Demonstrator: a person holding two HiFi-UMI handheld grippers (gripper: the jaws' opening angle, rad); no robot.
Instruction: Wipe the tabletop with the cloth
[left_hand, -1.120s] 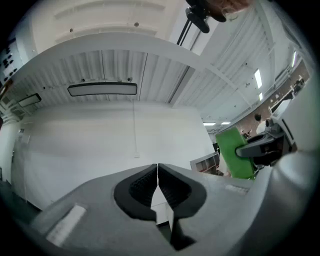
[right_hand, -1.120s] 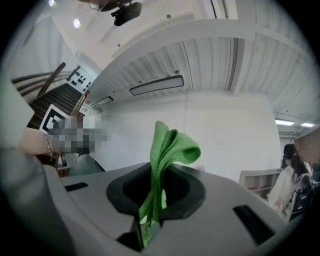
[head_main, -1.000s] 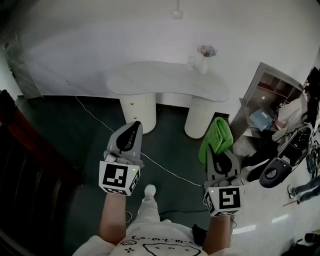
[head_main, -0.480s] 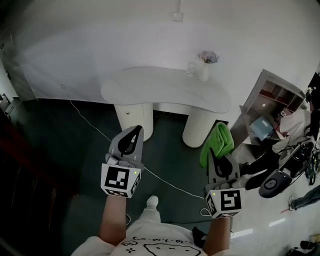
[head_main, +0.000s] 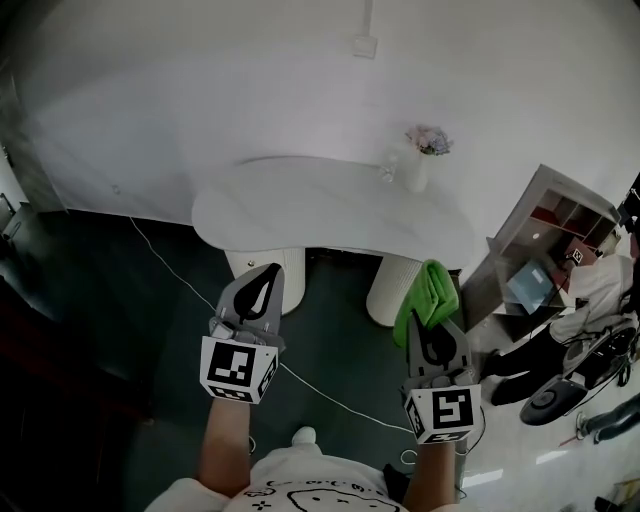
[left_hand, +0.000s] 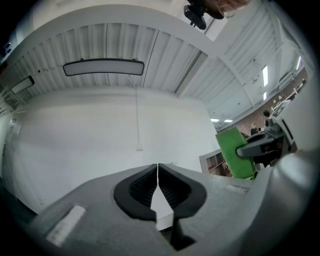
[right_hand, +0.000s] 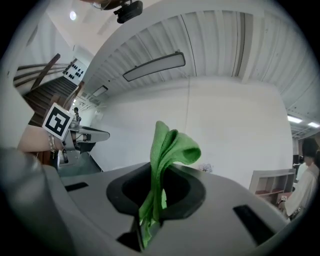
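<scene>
The white kidney-shaped table (head_main: 320, 205) looms closer than a second ago. The left gripper (head_main: 268, 275) now overlaps its left pedestal, and the right gripper's (head_main: 432, 328) green cloth (head_main: 430, 290) overlaps the right one.

Green cloth (head_main: 428, 288), folded, pinched in right hand-held gripper (head_main: 431, 328), held clear of white curved tabletop (head_main: 320, 205)

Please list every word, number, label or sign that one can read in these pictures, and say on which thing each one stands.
No word or number can be read.
Left gripper: its cube shows a black and white square marker, no letters.
Right gripper: the same kind of marker, no letters.
Print on the person's shirt: a drawing with small marks, too blurred to read.
</scene>
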